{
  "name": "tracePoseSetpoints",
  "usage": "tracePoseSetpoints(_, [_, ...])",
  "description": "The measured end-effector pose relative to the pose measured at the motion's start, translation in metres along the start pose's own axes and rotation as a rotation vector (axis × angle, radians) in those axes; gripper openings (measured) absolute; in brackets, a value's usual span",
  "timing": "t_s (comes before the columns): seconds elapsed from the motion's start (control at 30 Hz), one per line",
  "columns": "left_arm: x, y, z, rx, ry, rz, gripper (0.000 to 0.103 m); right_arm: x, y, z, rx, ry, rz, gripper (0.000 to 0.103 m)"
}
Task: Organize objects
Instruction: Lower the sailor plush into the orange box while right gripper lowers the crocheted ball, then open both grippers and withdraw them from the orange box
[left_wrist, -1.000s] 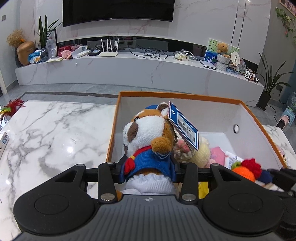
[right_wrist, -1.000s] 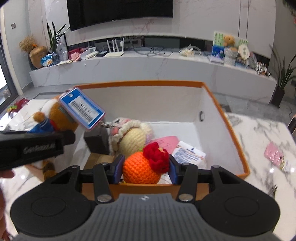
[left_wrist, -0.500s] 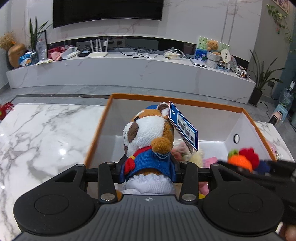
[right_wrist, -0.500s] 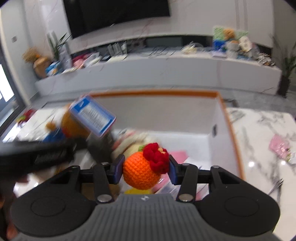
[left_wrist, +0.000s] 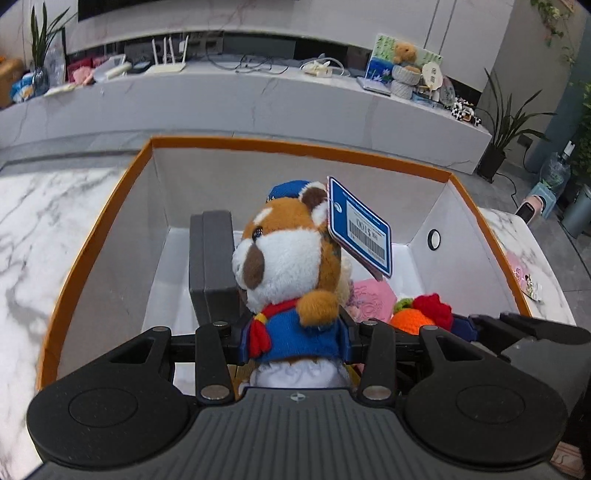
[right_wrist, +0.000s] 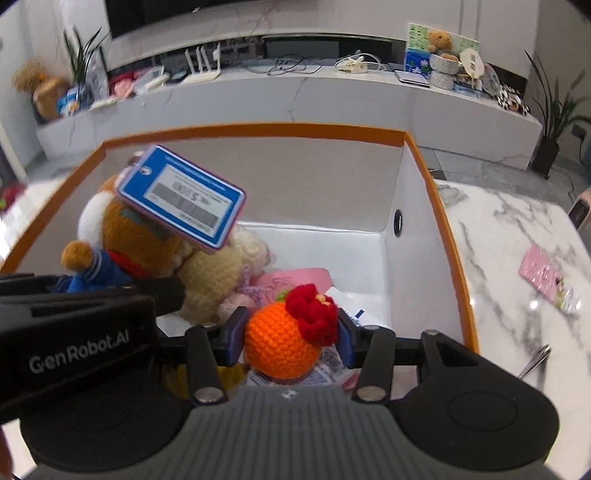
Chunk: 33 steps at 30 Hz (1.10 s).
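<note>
- The left gripper (left_wrist: 293, 341) is clamped on a plush animal (left_wrist: 291, 266) at its blue-jacketed torso, the blue pads pressing the body from both sides.
- The plush animal stands upright between the pads, its long axis running up and away from the camera; in the left wrist view its snout faces left and a brown paw sticks out to the right.
- A blue barcode tag (left_wrist: 360, 230) hangs from the plush's ear and tilts off to the right.
- The right gripper (right_wrist: 291, 341) is closed tight on an orange crochet ball (right_wrist: 282, 343), pads against its left and right sides; the red knitted flower (right_wrist: 314, 312) sits on the ball's upper right.
- Both toys are held inside the mouth of an orange-rimmed box (left_wrist: 295, 144) with white walls, which stands on the marble counter (left_wrist: 44, 221).
- In the box, a dark grey block (left_wrist: 212, 266) stands upright just left of the plush's head.
- A cream crochet toy (right_wrist: 218, 273) lies on the box floor between the two held toys, beside a pink card (right_wrist: 295, 278).
- A pink packet (right_wrist: 548, 282) lies on the counter, well apart from the box on the right.
</note>
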<state>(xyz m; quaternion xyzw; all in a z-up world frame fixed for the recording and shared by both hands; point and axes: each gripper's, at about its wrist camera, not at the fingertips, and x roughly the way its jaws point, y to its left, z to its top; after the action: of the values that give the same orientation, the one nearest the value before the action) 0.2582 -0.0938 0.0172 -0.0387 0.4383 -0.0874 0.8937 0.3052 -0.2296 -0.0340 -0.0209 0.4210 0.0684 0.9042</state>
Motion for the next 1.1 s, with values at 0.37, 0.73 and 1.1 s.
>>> tracePoseSetpoints(0.37, [0.014,0.014,-0.001,-0.003,0.047,-0.042,0.052,0.005,0.004,0.003,-0.057,0.028,0.004,0.051])
tracePoseSetpoints(0.73, [0.013,0.012,-0.003,-0.018,0.047,-0.015,0.06,0.003,0.007,0.001,-0.069,0.023,-0.012,0.057])
tracePoseSetpoints(1.1, [-0.001,0.005,-0.001,0.013,0.0,0.003,0.088,-0.005,0.015,0.003,-0.06,-0.005,0.021,0.079])
